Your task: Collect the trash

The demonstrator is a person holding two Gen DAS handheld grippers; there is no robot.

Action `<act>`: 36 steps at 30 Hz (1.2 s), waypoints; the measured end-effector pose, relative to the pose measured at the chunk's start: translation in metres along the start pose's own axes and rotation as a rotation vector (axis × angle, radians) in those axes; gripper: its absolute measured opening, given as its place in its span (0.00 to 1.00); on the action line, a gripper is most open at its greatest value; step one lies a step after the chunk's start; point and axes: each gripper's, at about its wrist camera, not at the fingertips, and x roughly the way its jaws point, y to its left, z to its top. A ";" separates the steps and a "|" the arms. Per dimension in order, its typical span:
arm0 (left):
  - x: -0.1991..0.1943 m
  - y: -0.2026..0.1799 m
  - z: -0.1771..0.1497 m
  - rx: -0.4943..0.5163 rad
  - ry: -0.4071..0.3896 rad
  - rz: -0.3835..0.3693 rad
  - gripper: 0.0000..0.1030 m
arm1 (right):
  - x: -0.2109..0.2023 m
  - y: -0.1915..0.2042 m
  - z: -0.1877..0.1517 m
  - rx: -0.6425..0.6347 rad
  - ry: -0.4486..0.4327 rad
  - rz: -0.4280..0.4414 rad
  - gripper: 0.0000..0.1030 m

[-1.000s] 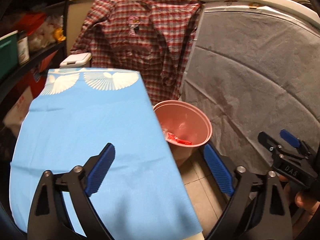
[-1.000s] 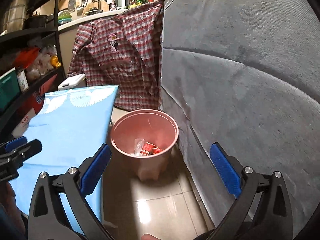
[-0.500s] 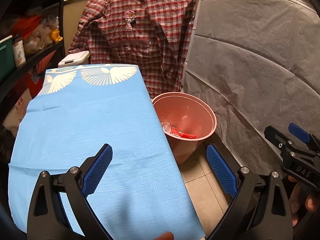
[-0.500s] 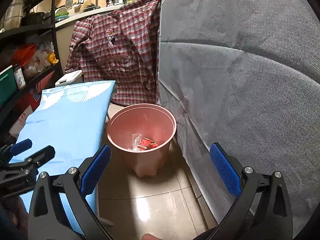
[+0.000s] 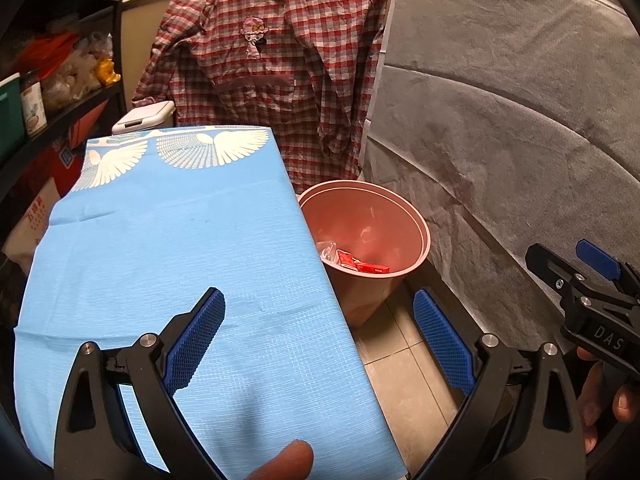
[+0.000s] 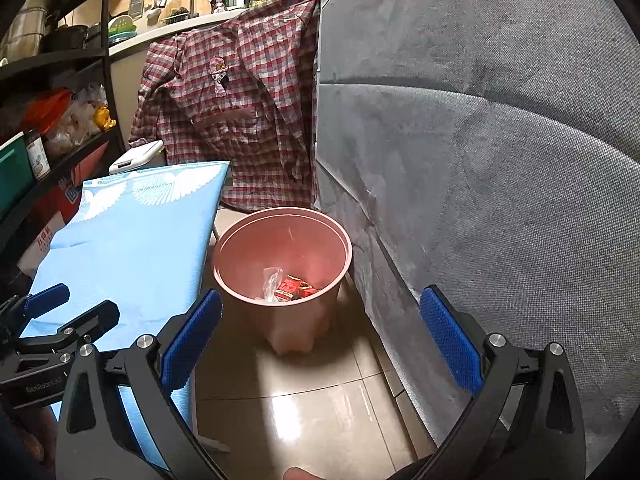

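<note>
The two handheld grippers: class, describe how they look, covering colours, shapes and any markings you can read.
Both the left gripper and the right gripper have black triangular-framed arms with cut-out holes, silver bolts, and blue cross-hatched textured pads. Seen from the other camera, the right one's body reads "DAS" and the left one's reads "GenRobot.AI". No cables or sleeves show.

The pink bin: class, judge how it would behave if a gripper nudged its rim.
The pink bin looks like thin plastic holding only a few wrappers, so it is probably light and would slide on the glossy tiles. It tapers to a narrow base, so it might tip.
</note>
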 end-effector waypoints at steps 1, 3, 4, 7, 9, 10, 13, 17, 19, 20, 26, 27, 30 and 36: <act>0.000 -0.001 0.000 -0.001 -0.001 0.001 0.90 | 0.000 0.000 0.000 0.000 -0.001 -0.001 0.95; 0.000 0.000 0.000 -0.001 0.000 0.000 0.90 | 0.000 0.000 0.001 0.001 0.000 -0.001 0.95; 0.000 0.000 0.000 0.001 0.000 -0.001 0.90 | 0.001 0.000 0.001 0.002 0.000 -0.001 0.95; -0.001 0.000 -0.001 0.007 -0.002 0.002 0.90 | 0.001 0.000 0.001 0.000 0.000 0.000 0.95; -0.002 -0.001 -0.001 0.011 -0.004 0.001 0.90 | 0.001 0.000 0.001 -0.001 0.000 0.000 0.95; -0.002 -0.002 -0.002 0.011 -0.004 0.000 0.90 | 0.001 0.000 0.001 -0.001 -0.001 0.000 0.95; -0.003 -0.003 -0.002 0.017 -0.009 0.003 0.90 | 0.001 0.000 0.001 0.001 0.000 0.000 0.95; -0.003 -0.007 -0.002 0.028 -0.009 0.007 0.90 | 0.001 0.000 0.001 0.000 -0.001 0.000 0.95; -0.003 -0.007 -0.001 0.030 -0.011 0.010 0.90 | 0.000 0.000 0.001 0.001 0.000 0.000 0.95; -0.002 -0.008 -0.001 0.027 -0.011 0.009 0.90 | 0.001 0.000 0.001 0.001 -0.001 0.000 0.95; -0.003 -0.008 -0.001 0.031 -0.013 0.012 0.90 | 0.004 -0.003 0.003 -0.001 -0.001 -0.001 0.95; -0.003 -0.009 -0.001 0.033 -0.012 0.012 0.90 | 0.004 -0.003 0.003 -0.001 -0.001 0.000 0.95; -0.004 -0.008 0.000 0.033 -0.011 0.012 0.90 | 0.006 -0.004 0.004 -0.002 0.000 0.000 0.95; -0.006 -0.006 -0.001 0.033 -0.030 0.011 0.90 | 0.008 -0.006 0.006 -0.003 0.000 0.001 0.95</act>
